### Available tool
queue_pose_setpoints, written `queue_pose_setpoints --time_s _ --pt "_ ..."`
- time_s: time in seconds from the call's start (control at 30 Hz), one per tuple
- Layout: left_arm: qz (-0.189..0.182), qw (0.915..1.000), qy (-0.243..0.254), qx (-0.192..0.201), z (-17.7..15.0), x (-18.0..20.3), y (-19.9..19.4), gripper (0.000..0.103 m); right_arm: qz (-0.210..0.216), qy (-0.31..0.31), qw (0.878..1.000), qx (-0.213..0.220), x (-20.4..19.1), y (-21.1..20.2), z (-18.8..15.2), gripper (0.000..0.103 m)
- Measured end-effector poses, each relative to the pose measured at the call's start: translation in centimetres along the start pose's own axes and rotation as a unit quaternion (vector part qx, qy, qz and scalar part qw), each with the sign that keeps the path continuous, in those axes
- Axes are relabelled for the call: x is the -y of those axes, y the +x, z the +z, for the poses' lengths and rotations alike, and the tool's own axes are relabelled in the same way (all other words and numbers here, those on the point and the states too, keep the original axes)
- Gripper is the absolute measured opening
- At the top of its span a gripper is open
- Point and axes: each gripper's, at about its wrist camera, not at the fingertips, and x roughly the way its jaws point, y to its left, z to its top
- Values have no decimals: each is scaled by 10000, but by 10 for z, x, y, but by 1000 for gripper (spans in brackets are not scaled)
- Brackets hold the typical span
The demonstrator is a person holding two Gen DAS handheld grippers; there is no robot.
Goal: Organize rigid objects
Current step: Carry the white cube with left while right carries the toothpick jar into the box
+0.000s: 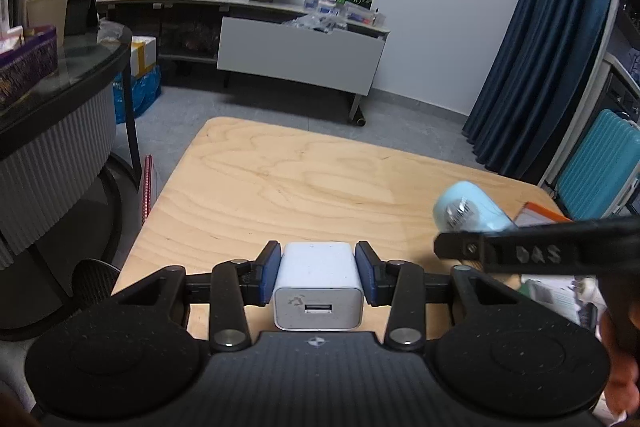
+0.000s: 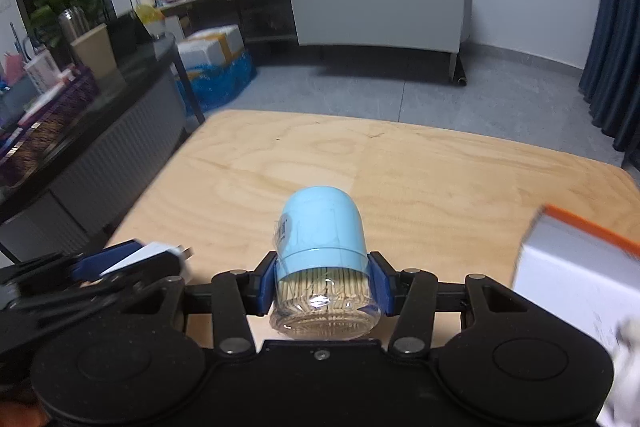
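My left gripper (image 1: 319,269) is shut on a white USB charger block (image 1: 319,287), its blue pads pressed against both sides and the USB port facing the camera. My right gripper (image 2: 323,277) is shut on a toothpick jar (image 2: 322,259) with a light blue cap and a clear body full of toothpicks. Both are held above the wooden table (image 1: 280,187). In the left wrist view the toothpick jar (image 1: 468,211) and a black finger of the right gripper show at the right. The right wrist view shows the left gripper with the charger (image 2: 148,255) at the left.
A white box with an orange edge (image 2: 576,267) lies on the table at the right. A dark round side table (image 1: 60,87) with boxes stands to the left. A grey cabinet (image 1: 300,55) lines the far wall, a teal suitcase (image 1: 596,167) stands at the right.
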Motion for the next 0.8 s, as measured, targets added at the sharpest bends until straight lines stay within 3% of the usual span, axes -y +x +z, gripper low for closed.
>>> queue_pose_setpoints --time_s 0.4,0.8 --pt "-171 9996 165 132 -24 26 -57 41 -270 331 9974 581 -8 -100 -55 58" --pt "-397 9980 381 300 -38 52 -89 41 -464 491 9941 847 -4 -155 -97 58"
